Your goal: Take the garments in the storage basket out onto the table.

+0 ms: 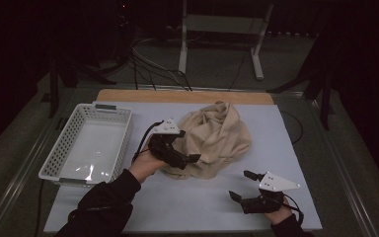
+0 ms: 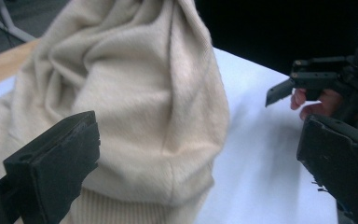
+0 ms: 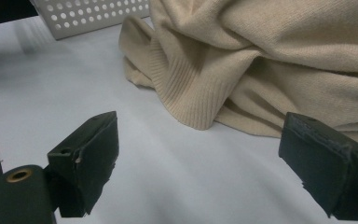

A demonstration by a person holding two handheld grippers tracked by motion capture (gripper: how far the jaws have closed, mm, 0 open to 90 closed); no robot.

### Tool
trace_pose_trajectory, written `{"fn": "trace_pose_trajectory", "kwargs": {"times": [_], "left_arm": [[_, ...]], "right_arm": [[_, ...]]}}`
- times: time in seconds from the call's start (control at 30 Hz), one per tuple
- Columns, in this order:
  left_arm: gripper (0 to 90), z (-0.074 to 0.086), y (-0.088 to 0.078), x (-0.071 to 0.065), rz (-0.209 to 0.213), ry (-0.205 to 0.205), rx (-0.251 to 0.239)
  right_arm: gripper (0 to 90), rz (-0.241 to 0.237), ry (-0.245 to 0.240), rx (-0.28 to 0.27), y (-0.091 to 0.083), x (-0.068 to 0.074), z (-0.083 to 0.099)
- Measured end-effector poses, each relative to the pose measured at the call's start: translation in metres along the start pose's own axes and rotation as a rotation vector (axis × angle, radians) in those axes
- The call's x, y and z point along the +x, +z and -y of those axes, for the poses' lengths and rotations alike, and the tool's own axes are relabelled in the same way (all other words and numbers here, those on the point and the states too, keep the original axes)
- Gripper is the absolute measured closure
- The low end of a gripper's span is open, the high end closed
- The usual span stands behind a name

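Observation:
A crumpled cream knit sweater (image 1: 216,136) lies heaped in the middle of the white table top. My left gripper (image 1: 186,147) is open at the heap's near left side. In the left gripper view the sweater (image 2: 135,93) bulges between the two wide-apart jaws of the left gripper (image 2: 196,163). My right gripper (image 1: 242,184) is open near the front right of the table, apart from the cloth. In the right gripper view the sweater's ribbed hem (image 3: 191,93) lies on the table beyond the right gripper (image 3: 200,158), with nothing between its jaws.
A white perforated plastic basket (image 1: 106,109) stands at the left of the table; its corner (image 3: 88,14) is seen in the right gripper view. A wooden strip (image 1: 182,96) runs along the far edge. Cables and a white stand (image 1: 182,44) are on the floor beyond.

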State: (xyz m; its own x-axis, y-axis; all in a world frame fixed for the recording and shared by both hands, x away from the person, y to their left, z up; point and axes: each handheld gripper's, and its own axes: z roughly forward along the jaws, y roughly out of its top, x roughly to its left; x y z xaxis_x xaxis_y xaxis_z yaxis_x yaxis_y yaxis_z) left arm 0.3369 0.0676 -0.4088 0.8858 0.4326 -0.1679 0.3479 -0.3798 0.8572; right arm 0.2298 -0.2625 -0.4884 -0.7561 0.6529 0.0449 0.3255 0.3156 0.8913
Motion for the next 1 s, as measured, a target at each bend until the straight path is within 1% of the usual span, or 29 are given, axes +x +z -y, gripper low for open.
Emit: {"fn": "trace_pose_trajectory", "kwargs": {"times": [0.03, 0.07, 0.1, 0.13, 0.17, 0.2, 0.23, 0.3, 0.33, 0.37, 0.4, 0.43, 0.47, 0.5, 0.53, 0.57, 0.6, 0.63, 0.67, 0.7, 0.73, 0.77, 0.8, 0.83, 0.87, 0.9, 0.93, 0.97, 1.0], "left_arm": [[0.1, 0.005, -0.001, -0.002, -0.004, 0.006, 0.006], [0.1, 0.005, -0.001, -0.002, -0.004, 0.006, 0.006], [0.1, 0.010, -0.002, -0.004, -0.001, 0.007, 0.014], [0.1, 0.010, -0.002, -0.004, -0.001, 0.007, 0.014], [0.1, 0.016, -0.003, -0.006, 0.003, 0.004, 0.018], [0.1, 0.016, -0.003, -0.006, 0.003, 0.004, 0.018], [0.1, 0.020, -0.004, -0.009, 0.005, 0.013, 0.025], [0.1, 0.025, -0.006, -0.011, 0.004, 0.015, 0.027], [0.1, 0.025, -0.006, -0.011, 0.004, 0.015, 0.027], [0.1, 0.031, -0.007, -0.014, 0.007, 0.020, 0.038], [0.1, 0.031, -0.007, -0.014, 0.007, 0.020, 0.038], [0.1, 0.038, -0.007, -0.016, 0.013, 0.020, 0.050], [0.1, 0.038, -0.007, -0.016, 0.013, 0.020, 0.050], [0.1, 0.045, -0.007, -0.018, 0.019, 0.017, 0.063], [0.1, 0.045, -0.007, -0.018, 0.019, 0.017, 0.063], [0.1, 0.051, -0.007, -0.021, 0.017, 0.021, 0.071], [0.1, 0.051, -0.007, -0.021, 0.017, 0.021, 0.071], [0.1, 0.058, -0.007, -0.023, 0.025, 0.017, 0.078], [0.1, 0.058, -0.007, -0.023, 0.025, 0.017, 0.078], [0.1, 0.064, -0.008, -0.025, 0.034, 0.020, 0.086], [0.1, 0.064, -0.008, -0.025, 0.034, 0.020, 0.086], [0.1, 0.071, -0.009, -0.027, 0.036, 0.028, 0.101], [0.1, 0.071, -0.009, -0.027, 0.036, 0.028, 0.101], [0.1, 0.078, -0.010, -0.029, 0.036, 0.032, 0.113], [0.1, 0.078, -0.010, -0.029, 0.036, 0.032, 0.113], [0.1, 0.084, -0.011, -0.031, 0.038, 0.036, 0.128], [0.1, 0.084, -0.011, -0.031, 0.038, 0.036, 0.128], [0.1, 0.090, -0.013, -0.032, 0.048, 0.033, 0.141], [0.1, 0.090, -0.013, -0.032, 0.048, 0.033, 0.141]], "right_arm": [[12.2, -0.001, -0.002, 0.004, 0.001, 0.000, 0.000], [12.2, -0.001, -0.002, 0.004, 0.001, 0.000, 0.000], [12.2, -0.003, -0.001, 0.003, 0.001, 0.000, 0.000], [12.2, -0.003, -0.001, 0.003, 0.001, 0.000, 0.000], [12.2, -0.003, -0.002, 0.002, 0.001, 0.000, 0.000], [12.2, -0.003, -0.002, 0.003, 0.001, 0.000, 0.000], [12.2, -0.003, -0.005, 0.003, 0.001, 0.000, 0.000], [12.2, -0.005, -0.003, 0.005, 0.001, 0.000, 0.000], [12.2, -0.005, -0.003, 0.005, 0.001, 0.000, 0.000], [12.2, -0.004, -0.005, 0.006, 0.002, 0.000, 0.000], [12.2, -0.004, -0.005, 0.006, 0.002, 0.000, 0.000], [12.2, -0.005, -0.003, 0.006, 0.002, 0.001, 0.000], [12.2, -0.005, -0.003, 0.006, 0.002, 0.001, 0.000], [12.2, -0.004, -0.003, 0.005, 0.002, 0.001, 0.000], [12.2, -0.004, -0.003, 0.005, 0.002, 0.001, 0.000], [12.2, -0.004, -0.003, 0.005, 0.002, 0.001, 0.000], [12.2, -0.004, -0.003, 0.005, 0.002, 0.001, 0.000], [12.2, -0.005, -0.001, 0.003, 0.002, 0.001, 0.000], [12.2, -0.005, -0.001, 0.003, 0.002, 0.001, 0.000], [12.2, -0.003, -0.002, 0.005, 0.002, 0.001, 0.000], [12.2, -0.003, -0.002, 0.005, 0.002, 0.001, 0.000], [12.2, -0.004, -0.001, 0.004, 0.002, 0.001, 0.000], [12.2, -0.004, -0.001, 0.004, 0.002, 0.001, 0.000], [12.2, -0.005, -0.001, 0.005, 0.002, 0.001, 0.000], [12.2, -0.005, -0.001, 0.005, 0.002, 0.001, 0.000], [12.2, -0.004, -0.003, 0.006, 0.002, 0.001, 0.000], [12.2, -0.004, -0.003, 0.006, 0.002, 0.001, 0.000], [12.2, -0.004, -0.002, 0.005, 0.002, 0.001, 0.000], [12.2, -0.004, -0.002, 0.005, 0.002, 0.001, 0.000]]}}
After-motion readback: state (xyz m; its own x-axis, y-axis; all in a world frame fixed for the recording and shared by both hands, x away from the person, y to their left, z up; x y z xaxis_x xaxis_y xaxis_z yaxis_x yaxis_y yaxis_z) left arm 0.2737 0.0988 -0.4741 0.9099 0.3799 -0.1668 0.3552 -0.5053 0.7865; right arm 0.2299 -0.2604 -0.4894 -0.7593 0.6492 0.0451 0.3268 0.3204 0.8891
